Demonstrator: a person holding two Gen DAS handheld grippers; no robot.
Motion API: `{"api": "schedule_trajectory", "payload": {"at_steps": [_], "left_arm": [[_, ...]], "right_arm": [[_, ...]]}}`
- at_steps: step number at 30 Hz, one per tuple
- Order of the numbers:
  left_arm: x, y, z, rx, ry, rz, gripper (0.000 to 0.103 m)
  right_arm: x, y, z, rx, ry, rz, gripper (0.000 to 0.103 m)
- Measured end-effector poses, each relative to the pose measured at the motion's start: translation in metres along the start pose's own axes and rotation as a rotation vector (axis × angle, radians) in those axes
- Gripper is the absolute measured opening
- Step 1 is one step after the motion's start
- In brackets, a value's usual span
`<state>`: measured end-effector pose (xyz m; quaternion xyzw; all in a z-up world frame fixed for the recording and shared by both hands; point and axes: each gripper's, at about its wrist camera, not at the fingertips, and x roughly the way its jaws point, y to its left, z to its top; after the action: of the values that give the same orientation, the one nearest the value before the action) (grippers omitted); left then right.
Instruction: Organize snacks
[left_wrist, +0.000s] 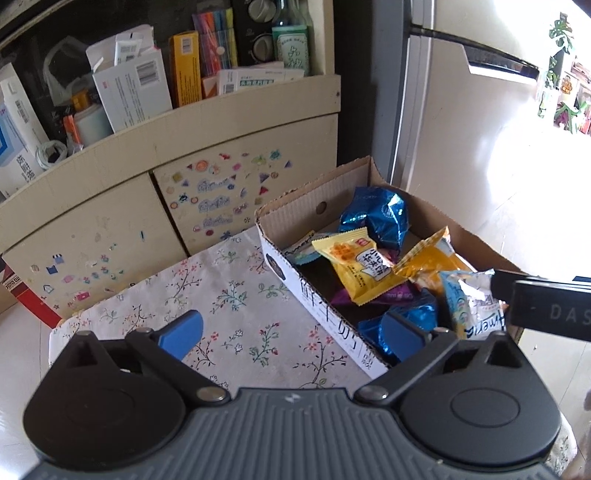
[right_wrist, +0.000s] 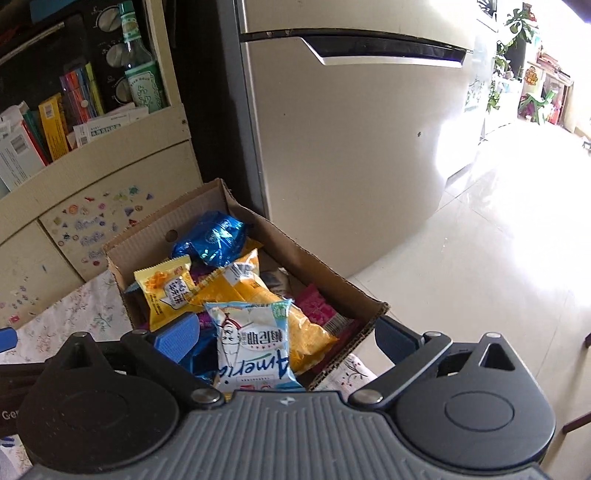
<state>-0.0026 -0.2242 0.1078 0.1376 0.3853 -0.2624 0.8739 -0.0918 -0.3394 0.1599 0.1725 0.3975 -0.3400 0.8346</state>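
Observation:
A cardboard box (left_wrist: 280, 210) (right_wrist: 332, 284) sits on a table with a floral cloth (left_wrist: 236, 306) and holds several snack packets: a blue foil one (left_wrist: 380, 212) (right_wrist: 214, 238), a small yellow one (left_wrist: 356, 266) (right_wrist: 166, 291), an orange-yellow bag (left_wrist: 436, 258) (right_wrist: 258, 295), and a white-and-light-blue packet (right_wrist: 255, 343) (left_wrist: 469, 306) lying on top at the near end. My left gripper (left_wrist: 291, 332) is open and empty over the box's left wall. My right gripper (right_wrist: 284, 339) is open, its fingers either side of the white-and-blue packet without touching it.
A cream cabinet with stickers (left_wrist: 221, 195) stands behind the table, its shelf full of boxes and bottles (left_wrist: 147, 85). A fridge (right_wrist: 351, 129) stands right of the box. Bright tiled floor (right_wrist: 498, 240) lies to the right.

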Motion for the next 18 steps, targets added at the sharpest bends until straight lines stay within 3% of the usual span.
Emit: {"api": "schedule_trajectory", "payload": {"at_steps": [10,18], "left_arm": [[0.011,0.006,0.002,-0.019,0.025,-0.017,0.102],[0.024,0.005,-0.001,0.011,0.049,0.021,0.102]], "right_arm": [[0.006,0.005,-0.007,-0.025,0.034,-0.031,0.103],[0.012,0.011,-0.013,-0.039,0.060,-0.073,0.103]]}}
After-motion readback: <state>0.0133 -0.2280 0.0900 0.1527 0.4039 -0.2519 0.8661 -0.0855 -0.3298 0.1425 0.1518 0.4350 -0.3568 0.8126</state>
